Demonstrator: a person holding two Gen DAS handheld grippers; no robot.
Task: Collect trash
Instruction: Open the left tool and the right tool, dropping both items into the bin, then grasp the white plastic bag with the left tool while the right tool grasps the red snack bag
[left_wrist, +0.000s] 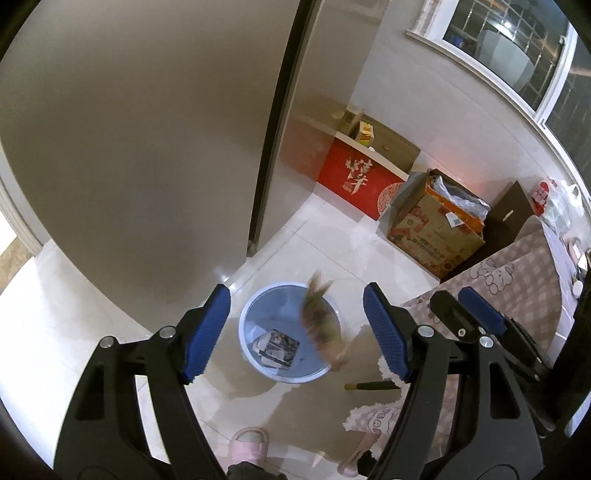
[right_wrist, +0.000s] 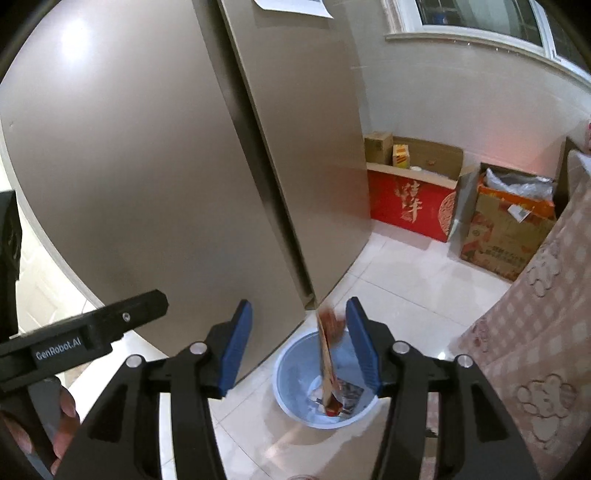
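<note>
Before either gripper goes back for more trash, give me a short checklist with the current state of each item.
1. Right gripper open, fingers empty: ok.
2. Left gripper open, fingers empty: ok.
3. Wrapper released over the blue bin, blurred, its lower end inside the rim: ok.
4. Wrapper settled fully in the bin: cannot tell.
5. Bin upright on the floor, with room left above the trash already in it: ok.
6. More trash left to collect: cannot tell.

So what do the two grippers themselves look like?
Both are matte black plastic frames with triangular cutouts and silver pivot bolts. The left gripper and right gripper each carry two ribbed blue pads. White "GenRobot.AI" lettering marks the left one's side.
</note>
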